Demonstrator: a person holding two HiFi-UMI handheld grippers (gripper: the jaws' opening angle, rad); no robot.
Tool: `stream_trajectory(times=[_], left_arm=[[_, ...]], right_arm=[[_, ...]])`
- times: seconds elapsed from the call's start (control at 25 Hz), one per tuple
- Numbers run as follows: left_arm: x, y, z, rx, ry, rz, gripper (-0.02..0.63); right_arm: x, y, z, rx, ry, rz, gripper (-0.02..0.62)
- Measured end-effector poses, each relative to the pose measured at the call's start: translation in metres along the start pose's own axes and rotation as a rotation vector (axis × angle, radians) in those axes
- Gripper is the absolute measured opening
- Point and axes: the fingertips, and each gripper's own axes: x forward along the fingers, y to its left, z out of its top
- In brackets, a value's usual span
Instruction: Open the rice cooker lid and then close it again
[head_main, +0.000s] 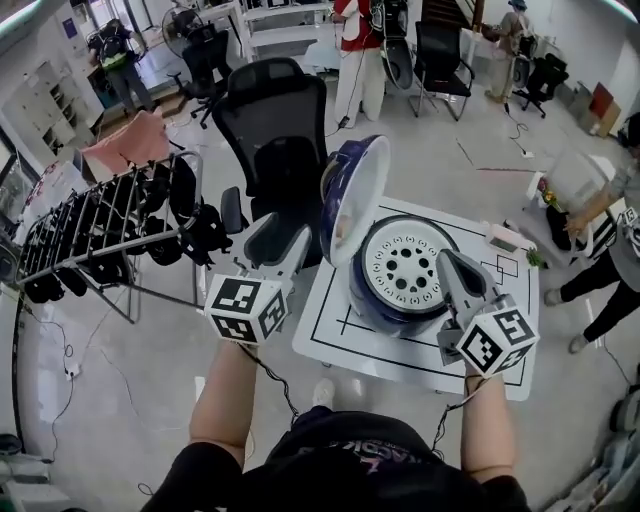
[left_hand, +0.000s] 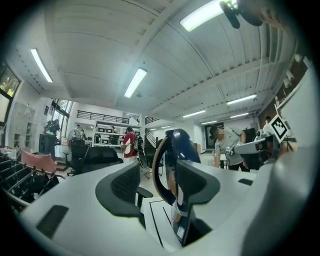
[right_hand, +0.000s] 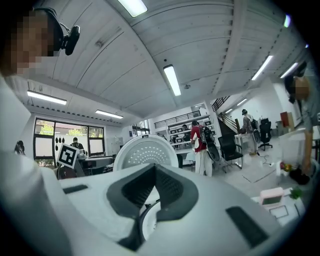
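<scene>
The upright lid (head_main: 352, 195) is being faced by the left gripper (head_main: 283, 240), jaws apart; the right gripper (head_main: 452, 268) is being held closed, empty. Shoved hard, the lid risks slamming.

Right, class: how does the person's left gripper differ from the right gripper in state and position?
The left gripper holds its fingers apart, on nothing; the right gripper has its fingers shut together. The left gripper sits left of the raised dark blue rice cooker lid; the right gripper sits at the open cooker body's right rim. Both point level and carry a black-and-white marker cube.
</scene>
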Motion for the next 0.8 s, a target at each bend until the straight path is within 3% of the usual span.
stream_trajectory(times=[0.32,0.8], left_arm=[[0.061,0.031,-0.015,-0.007,0.035,-0.117,0.222],[0.134,0.018,-0.035,0.062,0.095,-0.322,0.222]], right_arm=[[0.048,-0.009,0.000,0.005,-0.001,-0.079,0.002],[0.076,-0.025,-0.002,0.022,-0.008,-0.208,0.002]])
